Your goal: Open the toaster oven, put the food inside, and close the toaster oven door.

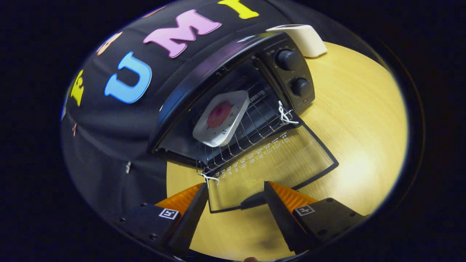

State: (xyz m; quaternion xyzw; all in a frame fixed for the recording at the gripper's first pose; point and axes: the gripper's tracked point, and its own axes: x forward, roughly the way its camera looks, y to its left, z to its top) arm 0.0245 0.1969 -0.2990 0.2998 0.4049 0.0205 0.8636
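Note:
A black toaster oven stands on the yellow wooden table with its glass door folded down flat toward me. Inside, on the wire rack, rests a white square plate carrying a round reddish piece of food. My gripper is open, its fingers spread on either side of the door's front edge, where the dark door handle lies just ahead between them. Nothing is held between the fingers.
Two black knobs sit on the oven's right-hand panel. White string ties hang at the rack's corners. A white boxy object stands on the table behind the oven. Bare tabletop stretches to the oven's right.

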